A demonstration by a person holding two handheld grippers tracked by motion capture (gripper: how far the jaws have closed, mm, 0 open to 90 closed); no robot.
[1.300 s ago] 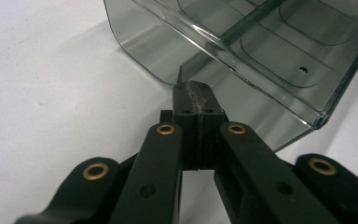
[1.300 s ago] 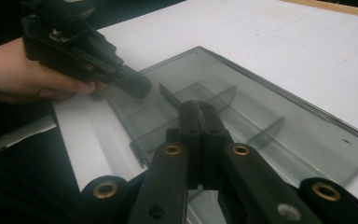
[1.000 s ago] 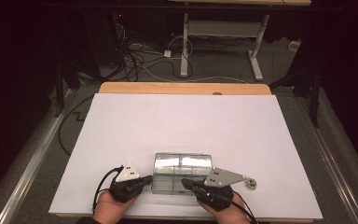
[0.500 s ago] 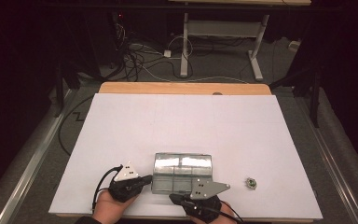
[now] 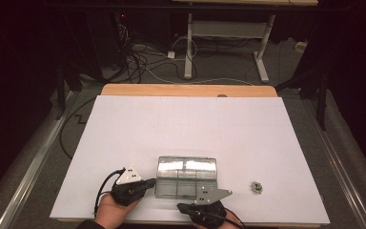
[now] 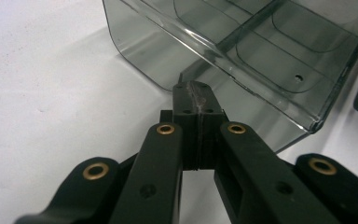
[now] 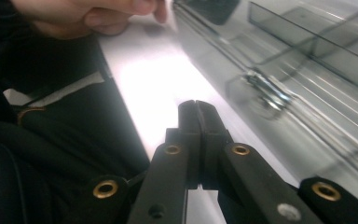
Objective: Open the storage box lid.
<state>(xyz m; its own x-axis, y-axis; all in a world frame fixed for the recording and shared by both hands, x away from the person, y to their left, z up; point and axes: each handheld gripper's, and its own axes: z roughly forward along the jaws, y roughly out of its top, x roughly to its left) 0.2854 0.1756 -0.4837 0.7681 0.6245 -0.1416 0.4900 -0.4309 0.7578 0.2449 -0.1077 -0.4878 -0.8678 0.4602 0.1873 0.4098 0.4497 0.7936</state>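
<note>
- White table (image 5: 124, 133) in a dark room; clear compartment box (image 5: 187, 176) near its front edge.
- My left gripper (image 6: 198, 95), jaws together, touches the box's left side.
- My right gripper (image 5: 205, 208), jaws together and empty, has dropped from the box's right end to its front, so I judge no grip made yet.

A clear, smoke-tinted plastic compartment box (image 5: 186, 177) with glossy, smooth walls is seen on a matt white bench (image 5: 186, 124) edged in pale wood; matt black plastic fingers (image 6: 197, 100) are set with brass-coloured rivets

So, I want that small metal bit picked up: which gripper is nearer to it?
Right gripper, nearer the metal part; left gripper is beyond the clear box.
</note>
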